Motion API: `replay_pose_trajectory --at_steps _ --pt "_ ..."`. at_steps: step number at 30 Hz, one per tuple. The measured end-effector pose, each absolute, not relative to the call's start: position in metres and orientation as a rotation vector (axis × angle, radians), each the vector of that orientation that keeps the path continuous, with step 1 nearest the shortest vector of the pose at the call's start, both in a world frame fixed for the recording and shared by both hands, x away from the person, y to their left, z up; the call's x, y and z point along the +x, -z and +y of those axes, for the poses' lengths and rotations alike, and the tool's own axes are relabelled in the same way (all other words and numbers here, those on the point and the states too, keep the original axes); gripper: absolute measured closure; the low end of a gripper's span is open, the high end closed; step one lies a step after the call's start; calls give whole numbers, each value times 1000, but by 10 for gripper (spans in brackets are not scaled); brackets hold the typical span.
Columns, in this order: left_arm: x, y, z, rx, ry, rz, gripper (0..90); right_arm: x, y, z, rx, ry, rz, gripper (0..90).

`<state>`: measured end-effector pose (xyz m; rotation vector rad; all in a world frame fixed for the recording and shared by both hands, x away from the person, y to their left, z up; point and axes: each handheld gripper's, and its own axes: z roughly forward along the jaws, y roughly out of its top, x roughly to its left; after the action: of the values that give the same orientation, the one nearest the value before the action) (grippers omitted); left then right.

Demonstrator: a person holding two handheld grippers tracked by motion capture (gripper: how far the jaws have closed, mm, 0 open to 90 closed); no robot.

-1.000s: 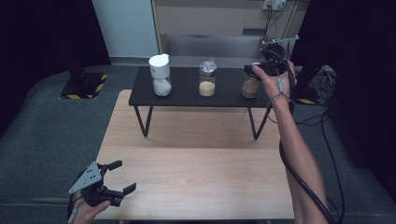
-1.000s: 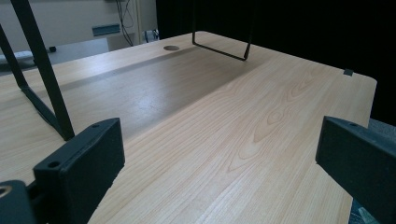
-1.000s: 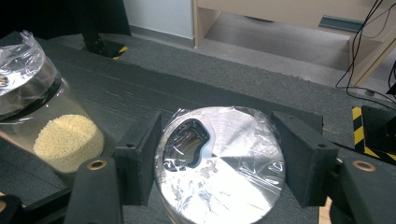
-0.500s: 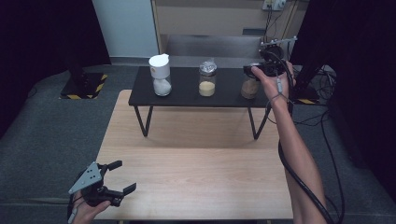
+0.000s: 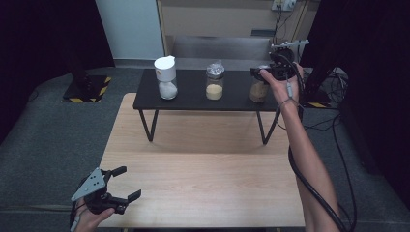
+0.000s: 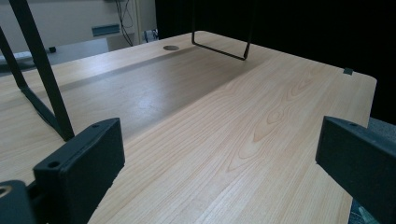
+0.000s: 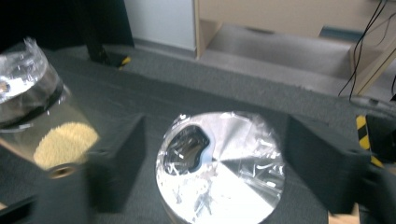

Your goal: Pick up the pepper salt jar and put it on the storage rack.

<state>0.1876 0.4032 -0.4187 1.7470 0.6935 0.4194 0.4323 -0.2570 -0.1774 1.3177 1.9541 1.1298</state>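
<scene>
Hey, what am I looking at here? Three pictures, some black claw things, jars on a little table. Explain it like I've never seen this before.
A person holds a hand tool with two black jaws in each hand. The high view looks down from above; the other two come from cameras riding on the tools. The left gripper waits open and empty over the wooden table. On the table stands a low black shelf with three jars: a white-lidded jar, a middle jar of yellowish grains, and a right jar with a clear plastic cover. The right gripper has just been opening; its jaws stand either side of the right jar's top without pressing it. Nothing is held.
</scene>
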Motion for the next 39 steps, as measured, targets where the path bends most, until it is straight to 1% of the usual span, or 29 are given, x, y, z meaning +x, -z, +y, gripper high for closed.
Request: replay_pose_trajectory --at_steps 3,4,21,32,39 --pt "188 418 403 1749 -420 692 1 430 178 -256 1298 -1125 1943 99" --pt "187 418 403 1749 -421 692 1 429 178 -255 1287 -1125 1935 95" --pt "187 418 403 1750 -422 691 1 416 170 -263 1272 -1168 1876 91" --pt "187 418 402 1751 -424 691 1 393 154 -276 1204 -1244 1855 82" --pt "187 418 402 1752 -425 690 1 380 150 -277 1137 -1264 1897 83"
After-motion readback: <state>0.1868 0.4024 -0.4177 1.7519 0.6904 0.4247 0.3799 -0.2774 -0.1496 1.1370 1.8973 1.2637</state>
